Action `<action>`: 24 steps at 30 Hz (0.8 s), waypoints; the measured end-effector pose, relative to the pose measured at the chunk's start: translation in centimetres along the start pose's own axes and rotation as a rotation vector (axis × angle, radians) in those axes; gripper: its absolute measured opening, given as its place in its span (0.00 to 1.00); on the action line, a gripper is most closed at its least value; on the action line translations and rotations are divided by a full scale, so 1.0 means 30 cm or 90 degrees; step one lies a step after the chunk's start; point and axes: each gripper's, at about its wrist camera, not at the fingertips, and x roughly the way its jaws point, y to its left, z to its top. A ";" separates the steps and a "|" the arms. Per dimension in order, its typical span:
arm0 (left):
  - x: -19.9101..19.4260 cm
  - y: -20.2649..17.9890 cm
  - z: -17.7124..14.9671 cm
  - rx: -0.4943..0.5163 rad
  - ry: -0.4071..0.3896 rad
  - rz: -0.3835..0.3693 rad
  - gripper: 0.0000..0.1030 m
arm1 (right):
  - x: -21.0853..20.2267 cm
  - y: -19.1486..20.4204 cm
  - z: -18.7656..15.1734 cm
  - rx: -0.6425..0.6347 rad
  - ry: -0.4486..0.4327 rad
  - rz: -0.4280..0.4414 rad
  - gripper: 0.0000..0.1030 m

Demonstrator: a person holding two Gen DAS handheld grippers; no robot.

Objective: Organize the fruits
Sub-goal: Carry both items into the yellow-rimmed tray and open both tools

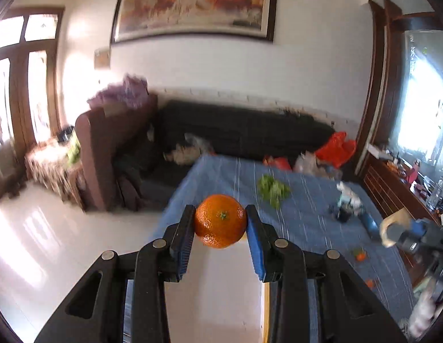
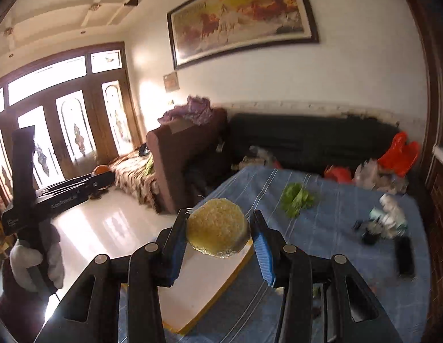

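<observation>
Both hands are loaded and up in the air here! Dead centre of the left wrist view, the left gripper [image 1: 220,223] has its blue pads narrowed down onto an orange [image 1: 220,220], pinching it on either side across its middle, stem end facing the lens, so the round fruit can't roll out. Over on the right wrist view, again centre frame, the right gripper [image 2: 218,228] sits a touch wider around a pale yellow, rough-skinned round fruit [image 2: 218,227]; the left pad presses against it, the right one looks to be just meeting its edge. Below that fruit lies a white board with a yellow rim [image 2: 192,294], resting on the blue striped tablecloth [image 2: 335,257]. My guess is that's the drop-off spot. Some leafy greens [image 2: 297,198] sit further back toward centre right, and small orange pieces [image 1: 360,255] dot the cloth at lower right of the left view. At far left of the right view, a gloved hand [image 2: 35,263] grips the other tool's handle.
</observation>
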 end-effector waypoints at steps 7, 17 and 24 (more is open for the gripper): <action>0.403 0.128 -0.309 -0.046 0.158 0.035 0.33 | 0.501 0.025 -0.266 -0.022 0.195 0.036 0.47; 0.559 0.275 -0.467 -0.064 0.261 0.098 0.33 | 0.783 0.136 -0.400 -0.086 0.300 0.071 0.47; 0.512 0.291 -0.483 -0.076 0.256 0.118 0.45 | 0.824 0.175 -0.465 -0.124 0.306 0.070 0.47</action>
